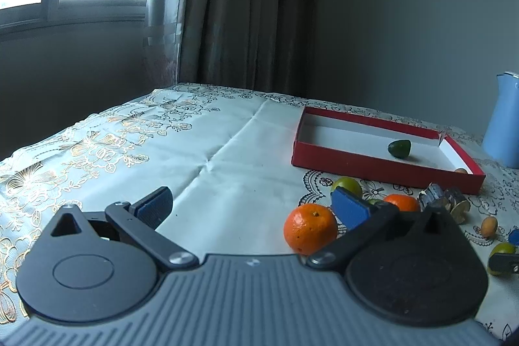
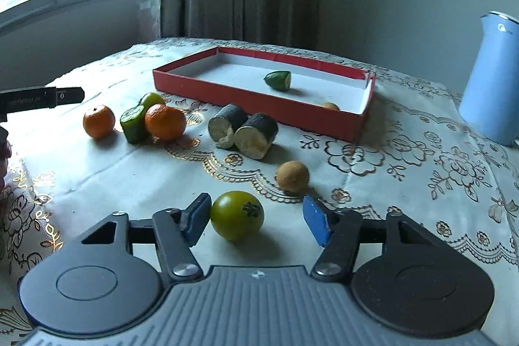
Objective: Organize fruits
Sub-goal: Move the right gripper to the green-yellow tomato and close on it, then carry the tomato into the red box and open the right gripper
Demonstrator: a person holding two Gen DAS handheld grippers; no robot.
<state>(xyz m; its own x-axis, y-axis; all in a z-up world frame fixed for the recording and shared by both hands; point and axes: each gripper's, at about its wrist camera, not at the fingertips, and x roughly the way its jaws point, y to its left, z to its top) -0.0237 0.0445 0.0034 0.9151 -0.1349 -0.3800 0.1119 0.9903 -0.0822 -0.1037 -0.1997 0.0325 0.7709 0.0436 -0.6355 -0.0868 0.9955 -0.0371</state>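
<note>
Item: green tomato (image 2: 236, 215), round, smooth-skinned, dark stem scar turned toward the right pad. Lies on the tablecloth (image 2: 405, 171) well in front of the red tray (image 2: 259, 106), between the fingers of the right gripper (image 2: 256, 218).

Right gripper: jaws parted, left pad touching or nearly so, right pad clear; nothing gripped.

Left gripper (image 1: 253, 205): jaws wide, empty, near a mandarin (image 1: 310, 228).

Handling (judged): light, firm, slippery, liable to roll; take across its widest girth, gently.

Obscured: small orange fruit (image 2: 330, 106) at the tray's near corner, mostly hidden by the wall, as is the tomato's underside.
</note>
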